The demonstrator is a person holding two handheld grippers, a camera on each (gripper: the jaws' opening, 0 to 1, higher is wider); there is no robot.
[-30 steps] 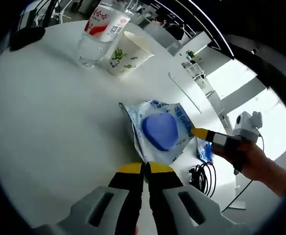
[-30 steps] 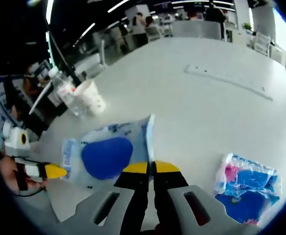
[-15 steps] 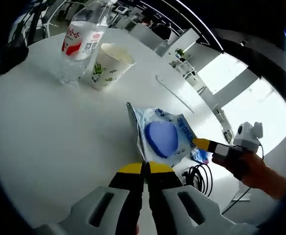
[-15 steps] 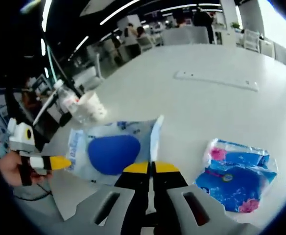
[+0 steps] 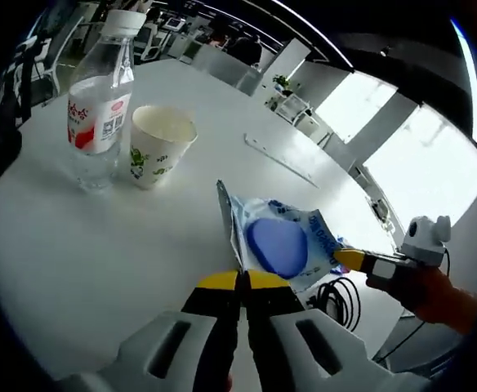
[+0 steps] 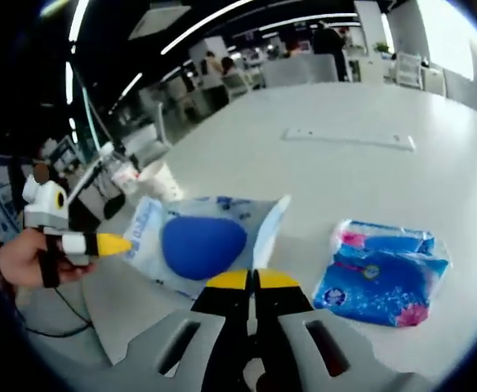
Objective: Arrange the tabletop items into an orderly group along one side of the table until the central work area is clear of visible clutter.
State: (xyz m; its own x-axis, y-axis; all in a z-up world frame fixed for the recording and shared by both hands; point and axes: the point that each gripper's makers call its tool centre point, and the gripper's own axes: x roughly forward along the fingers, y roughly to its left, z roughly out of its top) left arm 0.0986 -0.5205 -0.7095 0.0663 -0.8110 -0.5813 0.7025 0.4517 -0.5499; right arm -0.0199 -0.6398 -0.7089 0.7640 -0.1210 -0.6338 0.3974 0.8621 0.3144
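A clear plastic package (image 5: 276,243) with blue print and a blue rounded item inside hangs between both grippers, above the white table (image 5: 100,245). My left gripper (image 5: 242,282) is shut on its near edge. The right gripper (image 5: 349,259), held by a hand, pinches the far edge. In the right gripper view the same package (image 6: 199,243) is stretched leftward. My right gripper (image 6: 253,280) is shut on its edge, and the left gripper (image 6: 108,243) grips the other side. A blue and pink tissue packet (image 6: 381,269) lies flat on the table to the right.
A water bottle (image 5: 100,102) with a red label and a paper cup (image 5: 158,143) stand together at the far left. A long pale strip (image 5: 283,161) lies further back. Black cable (image 5: 336,298) hangs off the table edge. Chairs and people are beyond the table.
Both grippers keep their hold on the package. Both cameras have shifted: the bottle and cup now look upright in the left gripper view, and the tissue packet shows in full in the right gripper view.
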